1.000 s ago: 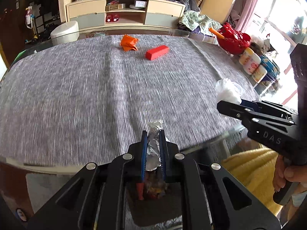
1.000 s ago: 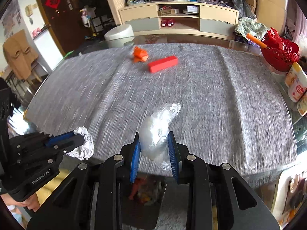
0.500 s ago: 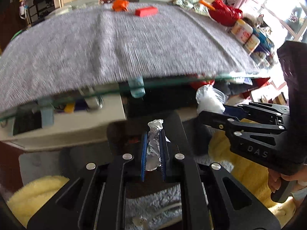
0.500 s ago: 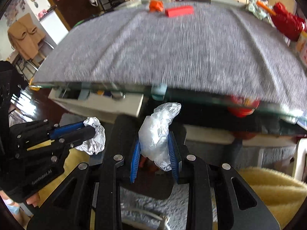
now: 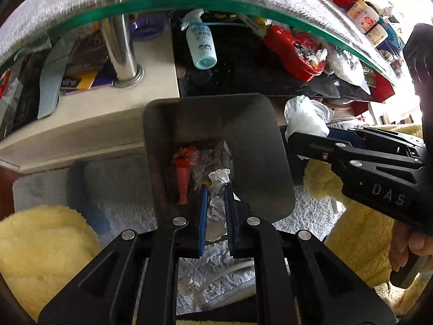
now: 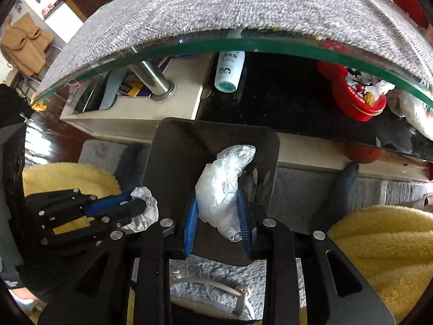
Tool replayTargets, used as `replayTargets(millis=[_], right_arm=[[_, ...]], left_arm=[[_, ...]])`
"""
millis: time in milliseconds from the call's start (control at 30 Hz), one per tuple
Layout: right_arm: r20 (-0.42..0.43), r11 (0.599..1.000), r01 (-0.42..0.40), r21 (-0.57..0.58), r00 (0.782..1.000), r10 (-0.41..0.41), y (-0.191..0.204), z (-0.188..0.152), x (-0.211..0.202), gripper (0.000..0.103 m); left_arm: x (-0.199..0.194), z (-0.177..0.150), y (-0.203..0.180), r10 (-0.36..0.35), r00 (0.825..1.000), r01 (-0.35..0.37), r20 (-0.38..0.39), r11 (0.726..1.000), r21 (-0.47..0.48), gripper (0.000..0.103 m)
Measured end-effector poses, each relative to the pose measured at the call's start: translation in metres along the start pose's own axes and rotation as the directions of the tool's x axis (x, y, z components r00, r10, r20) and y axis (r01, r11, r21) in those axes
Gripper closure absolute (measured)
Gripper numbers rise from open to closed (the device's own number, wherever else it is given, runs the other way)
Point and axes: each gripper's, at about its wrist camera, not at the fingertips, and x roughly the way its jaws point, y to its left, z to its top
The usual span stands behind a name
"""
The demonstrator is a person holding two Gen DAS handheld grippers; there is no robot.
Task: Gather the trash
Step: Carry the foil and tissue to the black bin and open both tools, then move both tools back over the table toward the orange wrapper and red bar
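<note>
My left gripper is shut on a crumpled foil ball and points down into a dark trash bin on the floor. Orange and clear wrappers lie at the bin's bottom. My right gripper is shut on a crumpled clear plastic bag and hangs over the same bin. In the left wrist view the right gripper with its plastic bag sits at the bin's right rim. In the right wrist view the left gripper with its foil ball sits at the bin's left rim.
A glass table edge under a grey cloth arches above the bin. On the shelf below it stand a white spray bottle, a red tin and a metal table leg. Yellow fluffy cushions flank the bin on a grey rug.
Both grippers have dropped from over the tabletop to below the table edge and tilted downward, still gripping the foil ball and the plastic bag. The bin now fills the middle of both views.
</note>
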Motion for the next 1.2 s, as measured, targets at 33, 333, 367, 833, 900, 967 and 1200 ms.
replayTargets(millis=[33,333,367,833,900,967,1200], right_arm=[[-0.003,1.000,-0.002,0.004,1.000,0.002,0.000,0.001,0.001,0.072],[-0.001,0.999,0.008,0.043,1.000,-0.008,-0.009,0.007,0.004,0.054],[0.003,0.999,0.009,0.048,1.000,-0.009,-0.011,0.008,0.003,0.051],[0.125,0.994,0.036,0.105,0.991,-0.049,-0.041,0.036,-0.053,0.006],[0.160,0.993,0.037,0.110,0.986,-0.054,-0.044,0.048,-0.068,0.006],[0.200,0.993,0.043,0.113,0.978,-0.065,-0.048,0.065,-0.083,0.006],[0.270,0.989,0.094,0.115,0.955,-0.122,-0.055,0.115,-0.098,0.006]], left_arm=[[0.000,0.001,0.000,-0.002,1.000,0.002,-0.002,1.000,-0.003,0.091],[0.000,0.008,0.005,0.002,1.000,-0.002,-0.004,1.000,-0.021,0.069],[0.000,0.008,0.006,0.004,1.000,-0.004,-0.004,1.000,-0.022,0.064],[-0.033,0.023,0.017,0.085,0.995,-0.085,0.049,0.996,-0.010,0.011],[-0.048,0.031,0.019,0.083,0.993,-0.081,0.086,0.997,-0.017,0.009],[-0.062,0.042,0.020,0.078,0.989,-0.076,0.122,0.997,-0.022,0.008],[-0.082,0.093,0.026,0.110,0.976,-0.110,0.191,0.994,-0.006,0.008]])
